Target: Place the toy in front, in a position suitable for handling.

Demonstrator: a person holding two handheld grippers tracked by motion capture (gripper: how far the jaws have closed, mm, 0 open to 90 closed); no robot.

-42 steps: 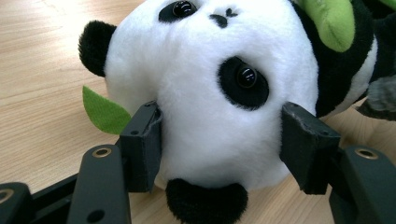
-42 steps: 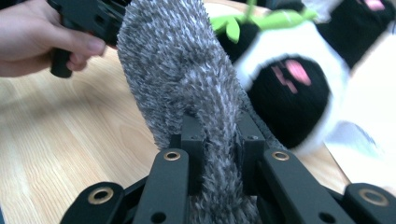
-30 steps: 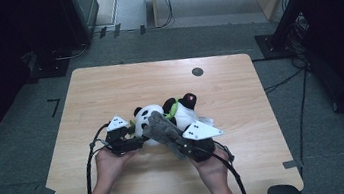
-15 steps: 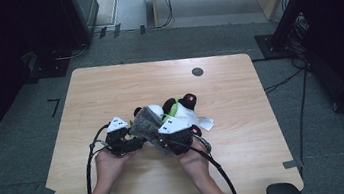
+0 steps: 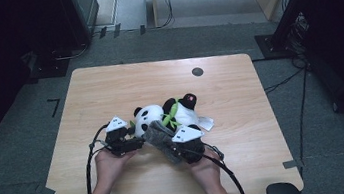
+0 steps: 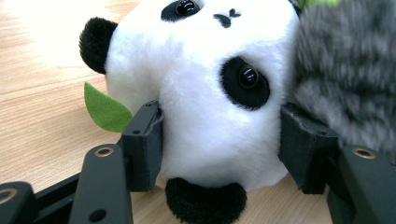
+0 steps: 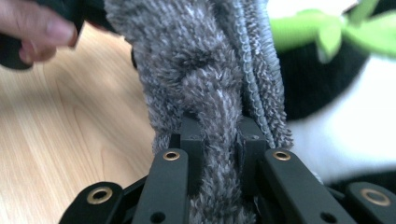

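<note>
Tongs first: the left gripper has its jaws spread wide around the white head of the panda plush, one pad pressed into the fur on each side, so it grips the head at nearly full opening. In the high view this left gripper sits at the panda plush from the left side, with the person's left hand behind it. The right gripper has its jaws drawn close together, pinching a thick fold of the grey fuzzy cloth that rises straight up between them. From above, the right gripper and right hand lie just beside the left one, and the grey fuzzy cloth rests against the panda's near side, touching its head. A green felt leaf pokes out beside the head. The toy lies on its side near the middle of the wooden table, somewhat toward the near edge. A dark round spot marks the tabletop close to the far edge, well apart from the toy.
</note>
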